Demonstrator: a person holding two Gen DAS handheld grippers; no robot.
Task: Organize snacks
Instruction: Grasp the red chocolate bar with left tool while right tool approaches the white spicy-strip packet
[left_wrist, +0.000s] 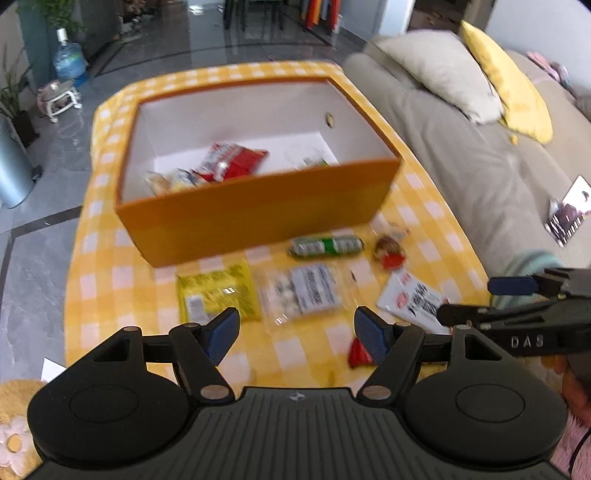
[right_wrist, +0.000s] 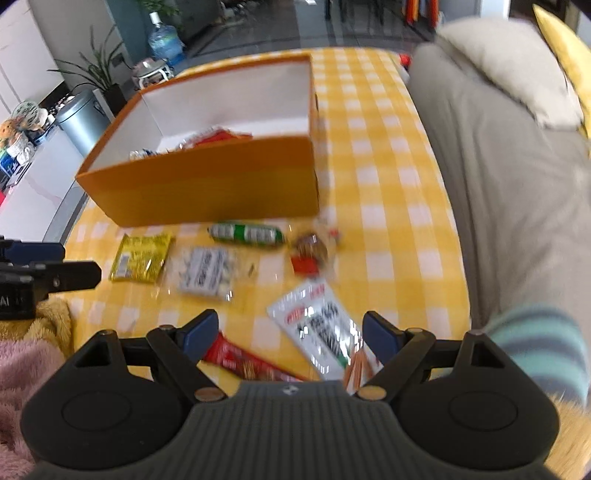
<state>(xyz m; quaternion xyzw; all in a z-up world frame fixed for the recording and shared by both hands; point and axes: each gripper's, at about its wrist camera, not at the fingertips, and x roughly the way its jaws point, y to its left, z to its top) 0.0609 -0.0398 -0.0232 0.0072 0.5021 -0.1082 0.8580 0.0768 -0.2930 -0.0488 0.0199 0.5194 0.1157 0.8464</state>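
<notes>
An orange box (left_wrist: 258, 218) (right_wrist: 207, 188) with white inside stands on the yellow checked table and holds several snack packs, one red (left_wrist: 236, 162). In front of it lie a yellow pack (left_wrist: 218, 295) (right_wrist: 142, 256), a clear bag of white candies (left_wrist: 303, 293) (right_wrist: 205, 273), a green roll (left_wrist: 327, 246) (right_wrist: 245, 233), a small brown and red snack (left_wrist: 388, 251) (right_wrist: 310, 253), a white pouch (left_wrist: 410, 299) (right_wrist: 317, 328) and a red bar (right_wrist: 243, 360). My left gripper (left_wrist: 295, 330) hangs open above the candies. My right gripper (right_wrist: 290, 334) is open over the white pouch and red bar.
A grey sofa (left_wrist: 480, 162) (right_wrist: 509, 192) with beige and yellow cushions borders the table's right side. Grey tiled floor, a water bottle (left_wrist: 68, 61) and a metal bin (right_wrist: 83, 120) lie beyond the left edge. A striped sleeve (right_wrist: 539, 343) shows at right.
</notes>
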